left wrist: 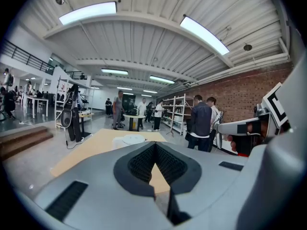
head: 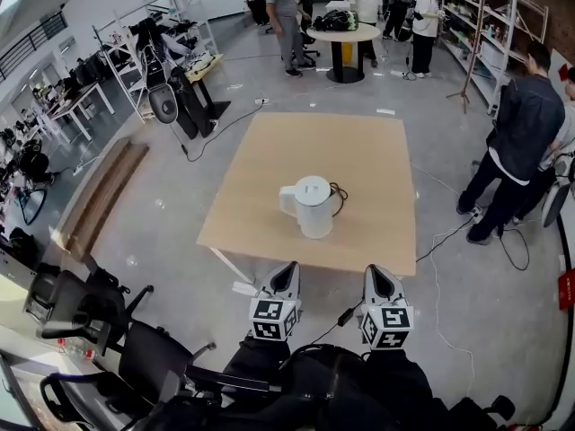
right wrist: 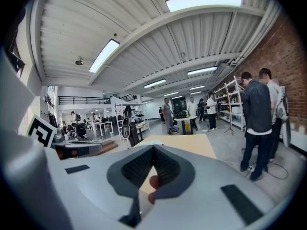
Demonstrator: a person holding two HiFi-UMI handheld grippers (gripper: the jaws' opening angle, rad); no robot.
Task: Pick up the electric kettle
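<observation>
The white electric kettle (head: 310, 206) stands upright near the middle of the light wooden table (head: 359, 160), handle to the left, with a black cord (head: 339, 196) behind it. Both grippers hover short of the table's near edge, apart from the kettle. My left gripper (head: 288, 268) is shut and holds nothing. In the left gripper view, its jaws (left wrist: 154, 146) meet at the tips, and the kettle's lid (left wrist: 130, 139) shows just above them. My right gripper (head: 376, 271) is shut too (right wrist: 153, 148). Low in its gap a small reddish shape shows, and I cannot tell what it is.
Two people (head: 521, 142) stand by the table's right side, with cables (head: 449, 241) on the floor there. Black office chairs (head: 90, 312) crowd the lower left. At the back, a round table (head: 344, 34) has more people around it. Shelving (head: 499, 25) lines the right wall.
</observation>
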